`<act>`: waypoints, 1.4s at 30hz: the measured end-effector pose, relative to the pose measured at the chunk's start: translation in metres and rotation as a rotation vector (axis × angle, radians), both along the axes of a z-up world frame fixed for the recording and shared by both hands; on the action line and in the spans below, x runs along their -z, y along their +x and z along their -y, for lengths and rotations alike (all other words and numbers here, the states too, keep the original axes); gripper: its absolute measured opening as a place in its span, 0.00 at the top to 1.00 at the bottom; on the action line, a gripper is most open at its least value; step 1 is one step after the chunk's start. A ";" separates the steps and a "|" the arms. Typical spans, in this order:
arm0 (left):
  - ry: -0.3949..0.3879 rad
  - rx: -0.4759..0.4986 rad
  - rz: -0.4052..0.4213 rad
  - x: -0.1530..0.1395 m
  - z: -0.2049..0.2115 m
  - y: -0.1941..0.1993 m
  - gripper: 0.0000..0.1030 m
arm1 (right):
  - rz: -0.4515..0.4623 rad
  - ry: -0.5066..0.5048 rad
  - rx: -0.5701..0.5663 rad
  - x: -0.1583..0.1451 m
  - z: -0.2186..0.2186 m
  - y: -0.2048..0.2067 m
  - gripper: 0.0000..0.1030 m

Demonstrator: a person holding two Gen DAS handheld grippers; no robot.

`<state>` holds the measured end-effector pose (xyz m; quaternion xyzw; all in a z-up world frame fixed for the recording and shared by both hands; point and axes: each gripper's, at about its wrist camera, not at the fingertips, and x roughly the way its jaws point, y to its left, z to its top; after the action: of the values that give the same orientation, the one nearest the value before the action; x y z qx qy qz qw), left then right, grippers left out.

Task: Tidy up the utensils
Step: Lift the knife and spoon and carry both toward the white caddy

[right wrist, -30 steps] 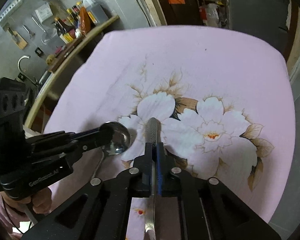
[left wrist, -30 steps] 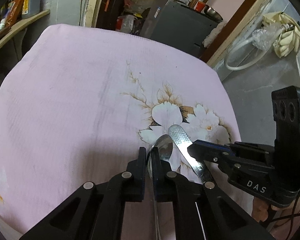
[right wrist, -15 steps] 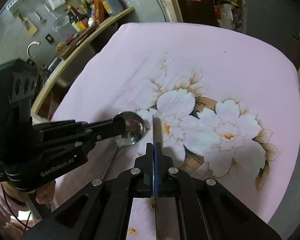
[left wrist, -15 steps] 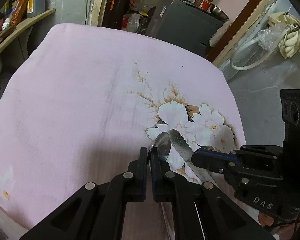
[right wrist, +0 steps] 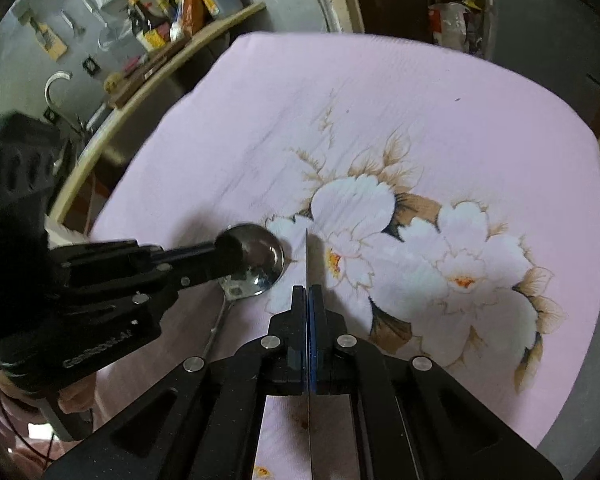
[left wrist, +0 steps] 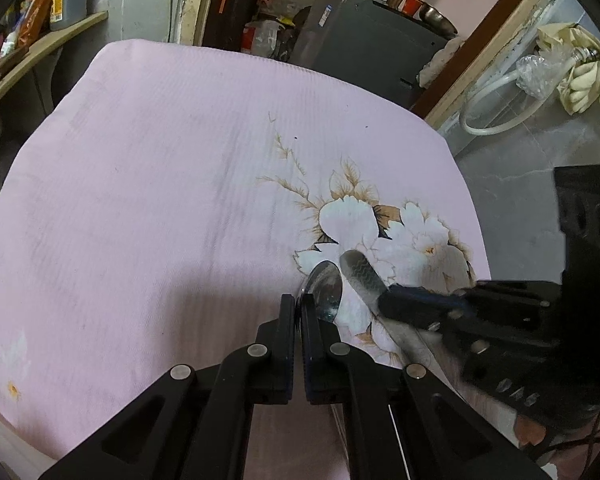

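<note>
My left gripper [left wrist: 298, 300] is shut on a steel spoon [left wrist: 324, 286]; its bowl sticks out past the fingertips above the pink flowered cloth [left wrist: 160, 200]. The spoon [right wrist: 256, 260] and left gripper [right wrist: 224, 250] also show in the right wrist view. My right gripper [right wrist: 308, 292] is shut on a steel knife [right wrist: 307, 256], seen edge-on there. In the left wrist view the knife's patterned blade [left wrist: 360, 276] lies just right of the spoon bowl, held by the right gripper [left wrist: 388, 300]. Both utensils hover close together over the white flower print.
The pink cloth covers a table whose right edge [left wrist: 468, 200] drops to a grey floor with a white hose [left wrist: 496, 120]. A wooden shelf with bottles [right wrist: 172, 28] runs along the left. Dark cabinets [left wrist: 372, 40] stand behind the table.
Both grippers have drawn back and up a little with their utensils. The knife has turned from flat to edge-on in the right wrist view.
</note>
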<state>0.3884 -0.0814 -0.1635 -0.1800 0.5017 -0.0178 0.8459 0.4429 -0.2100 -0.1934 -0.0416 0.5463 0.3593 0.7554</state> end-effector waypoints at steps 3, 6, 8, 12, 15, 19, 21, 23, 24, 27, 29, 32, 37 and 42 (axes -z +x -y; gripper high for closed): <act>0.026 0.015 0.034 -0.008 0.007 -0.006 0.97 | 0.027 0.037 0.044 -0.012 0.016 -0.003 0.99; 0.029 0.020 0.067 -0.019 0.013 -0.013 0.97 | 0.068 0.070 0.096 -0.028 0.032 -0.009 0.99; 0.053 0.020 0.100 -0.030 0.017 -0.021 0.97 | 0.091 0.087 0.126 -0.036 0.041 -0.014 0.99; 0.078 0.013 0.190 -0.055 0.022 -0.042 0.97 | 0.153 0.142 0.222 -0.058 0.064 -0.033 0.99; 0.096 0.023 0.255 -0.073 0.028 -0.058 0.97 | 0.230 0.184 0.310 -0.073 0.080 -0.059 0.99; 0.130 0.039 0.350 -0.104 0.032 -0.080 0.97 | 0.336 0.223 0.410 -0.092 0.088 -0.093 0.99; 0.140 0.046 0.388 -0.120 0.029 -0.089 0.97 | 0.373 0.233 0.447 -0.103 0.089 -0.107 0.99; 0.141 0.053 0.411 -0.131 0.026 -0.095 0.97 | 0.418 0.235 0.477 -0.115 0.086 -0.121 0.99; 0.137 0.058 0.424 -0.140 0.023 -0.099 0.97 | 0.435 0.237 0.486 -0.122 0.085 -0.125 0.99; 0.121 0.063 0.439 -0.155 0.016 -0.107 0.97 | 0.494 0.239 0.502 -0.146 0.081 -0.141 0.99; 0.099 0.062 0.450 -0.168 0.007 -0.113 0.97 | 0.508 0.241 0.503 -0.162 0.076 -0.150 0.99; 0.093 0.070 0.486 -0.192 -0.007 -0.127 0.97 | 0.546 0.248 0.503 -0.189 0.066 -0.165 0.99; 0.125 0.072 0.541 -0.226 -0.032 -0.145 0.97 | 0.598 0.268 0.495 -0.231 0.041 -0.185 0.99; 0.154 0.045 0.568 -0.245 -0.064 -0.165 0.97 | 0.636 0.309 0.474 -0.263 0.010 -0.204 0.99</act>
<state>0.2237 -0.0171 0.0813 -0.0918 0.2487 -0.0479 0.9630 0.2391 -0.2203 0.0697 0.0899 0.2203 0.2225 0.9455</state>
